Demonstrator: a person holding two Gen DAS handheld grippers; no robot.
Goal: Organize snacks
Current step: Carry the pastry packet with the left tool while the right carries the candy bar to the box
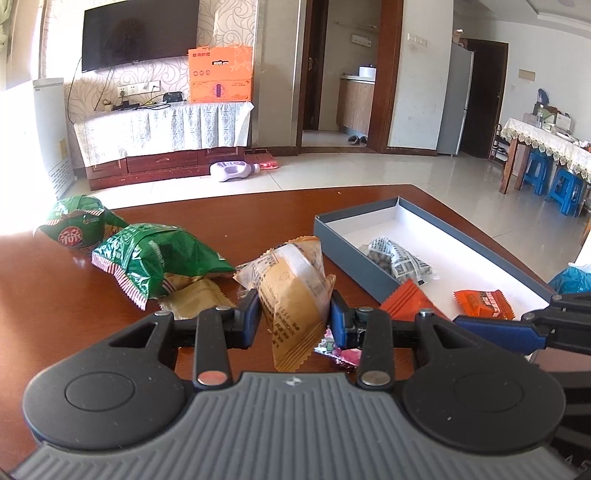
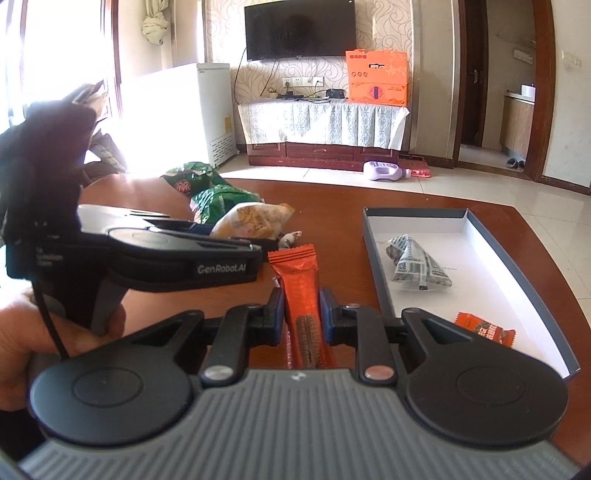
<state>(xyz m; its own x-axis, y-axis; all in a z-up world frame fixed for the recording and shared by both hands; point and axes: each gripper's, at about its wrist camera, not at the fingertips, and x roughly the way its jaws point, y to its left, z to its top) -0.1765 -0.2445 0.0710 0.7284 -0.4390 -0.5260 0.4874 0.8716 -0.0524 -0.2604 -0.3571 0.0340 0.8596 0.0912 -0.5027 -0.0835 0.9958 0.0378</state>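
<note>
Snacks held over the brown tabletop

Snacks sit in both grippers. The left hand-held gripper [image 1: 294,314] is clamped on a tan snack bag [image 1: 295,291], with its blue pads [image 1: 249,317] pressing on each side. The bag hangs between the pads, above the tabletop [image 1: 55,295]. Under it lies a small pink wrapper [image 1: 341,352].

The right hand-held gripper [image 2: 301,314] is clamped tight on a long orange snack bar [image 2: 301,288]. The bar sticks out in front of the pads. A hand [image 2: 44,339] holds the handle of the left gripper at the left side of the right wrist view.

Just to the right is a gray box [image 1: 347,251] with a white inside. It is open on top. A small orange pack [image 1: 484,304] lies at the near end of the box. A black and white pack [image 1: 400,260] lies in the middle of the box.

On the left side of the tabletop are two green bags [image 1: 155,262], one behind the other. A flat tan pack [image 1: 195,301] lies just beside the nearer green bag.

Far back, a TV [image 1: 138,33] hangs on the wall above a low cabinet, and an orange carton [image 1: 221,74] stands on the cabinet.
</note>
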